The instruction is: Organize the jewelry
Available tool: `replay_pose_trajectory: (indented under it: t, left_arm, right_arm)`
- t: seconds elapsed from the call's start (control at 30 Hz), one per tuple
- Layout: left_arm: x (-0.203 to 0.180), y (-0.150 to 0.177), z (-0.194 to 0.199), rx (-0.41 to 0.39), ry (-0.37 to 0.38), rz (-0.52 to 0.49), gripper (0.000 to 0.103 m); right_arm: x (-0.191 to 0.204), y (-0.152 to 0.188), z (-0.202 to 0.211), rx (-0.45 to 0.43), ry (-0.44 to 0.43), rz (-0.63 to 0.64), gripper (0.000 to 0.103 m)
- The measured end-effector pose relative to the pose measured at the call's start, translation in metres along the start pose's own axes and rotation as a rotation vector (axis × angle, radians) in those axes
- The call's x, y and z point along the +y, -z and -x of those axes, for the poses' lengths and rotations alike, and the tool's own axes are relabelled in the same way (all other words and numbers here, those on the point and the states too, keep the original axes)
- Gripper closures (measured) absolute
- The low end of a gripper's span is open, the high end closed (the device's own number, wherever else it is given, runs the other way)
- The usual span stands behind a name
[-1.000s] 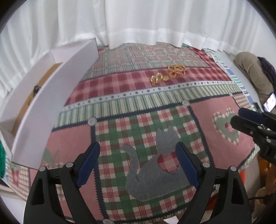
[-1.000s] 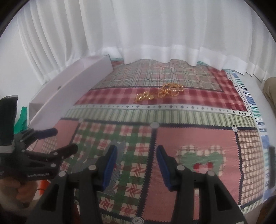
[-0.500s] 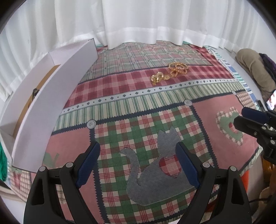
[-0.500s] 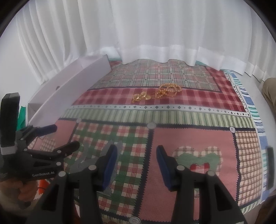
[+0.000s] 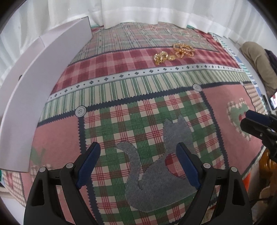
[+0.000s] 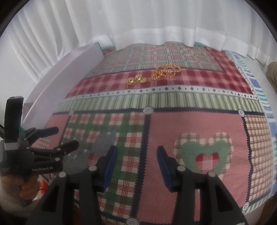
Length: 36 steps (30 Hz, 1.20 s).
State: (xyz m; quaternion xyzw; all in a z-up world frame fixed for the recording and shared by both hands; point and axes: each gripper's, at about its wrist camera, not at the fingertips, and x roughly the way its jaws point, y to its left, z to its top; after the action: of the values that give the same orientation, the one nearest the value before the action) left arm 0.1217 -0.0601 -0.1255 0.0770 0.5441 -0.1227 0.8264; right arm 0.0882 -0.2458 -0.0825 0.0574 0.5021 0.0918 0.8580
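Left wrist view: my left gripper [image 5: 138, 156] hangs over the grey cat patch of the patchwork cloth [image 5: 121, 124], its blue-padded jaws spread wide with nothing between them. Along the cloth's left edge stands the long white wall of an open box [image 5: 34, 83], running from near my jaws up toward the white curtain [image 5: 138, 12] at the far end. The curtain's hem touches the far edge of the cloth. Between my jaws and the jewelry lies open cloth: green stripes, a dotted white band, then red check. At the right edge of this view my right gripper [image 5: 251, 119] pokes in above the heart patch, near the cloth's right border.

From the right wrist, my right gripper [image 6: 136, 161] is also parted wide and holds nothing, hovering between the cat patch and the heart patch [image 6: 204, 154]. My left gripper [image 6: 57, 138] shows at the left, jaws apart, near the box wall [image 6: 57, 79].

The jewelry sits on the red check band, far from both grippers. A gold chain piece [image 5: 161, 58] of chunky links lies bunched up, and just right of it a gold beaded piece [image 5: 183, 50] is coiled in loops. Whether the two touch, I cannot tell. In the right wrist view they appear as the chain [image 6: 135, 80] and the beads [image 6: 165, 71], well apart from the box.
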Motion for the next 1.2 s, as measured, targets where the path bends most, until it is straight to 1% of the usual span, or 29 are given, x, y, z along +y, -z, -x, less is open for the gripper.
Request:
replay_pose_trajectory:
  t: [0.4,0.6,0.63,0.7,0.77,0.83,0.93,1.07,1.13,1.2]
  left_arm:
    - [0.004,-0.033,-0.028,0.049,0.036,0.01,0.013]
    - [-0.003,-0.076,-0.038,0.045,0.083,-0.026,0.013]
    - [-0.004,-0.089,-0.042,0.05,0.101,-0.032,0.013]
    - [-0.005,-0.107,-0.049,0.055,0.112,-0.035,0.013]
    - [-0.01,-0.123,-0.056,0.044,0.094,-0.051,0.013]
    - [-0.017,-0.136,-0.064,0.029,0.072,-0.085,0.013]
    - [-0.028,-0.152,-0.081,0.031,0.074,-0.132,0.013]
    - [-0.039,-0.172,-0.102,0.036,0.071,-0.136,0.013]
    - [-0.043,-0.18,-0.112,0.038,0.063,-0.134,0.013]
    - [-0.048,-0.187,-0.118,0.03,0.04,-0.138,0.013]
  right_arm:
    - [-0.013,-0.009,-0.018,0.034,-0.022,-0.024,0.055]
    - [-0.015,-0.028,-0.029,0.07,-0.041,0.015,0.055]
    - [-0.017,-0.035,-0.032,0.08,-0.053,0.022,0.055]
    - [-0.024,-0.047,-0.037,0.098,-0.082,0.008,0.055]
    - [-0.035,-0.063,-0.044,0.12,-0.1,-0.019,0.055]
    - [-0.045,-0.078,-0.049,0.126,-0.086,-0.023,0.055]
    - [-0.063,-0.103,-0.061,0.136,-0.081,-0.039,0.055]
    - [-0.096,-0.143,-0.084,0.166,-0.106,-0.139,0.055]
    - [-0.105,-0.162,-0.098,0.181,-0.102,-0.141,0.055]
    - [-0.106,-0.182,-0.113,0.2,-0.1,-0.122,0.055]
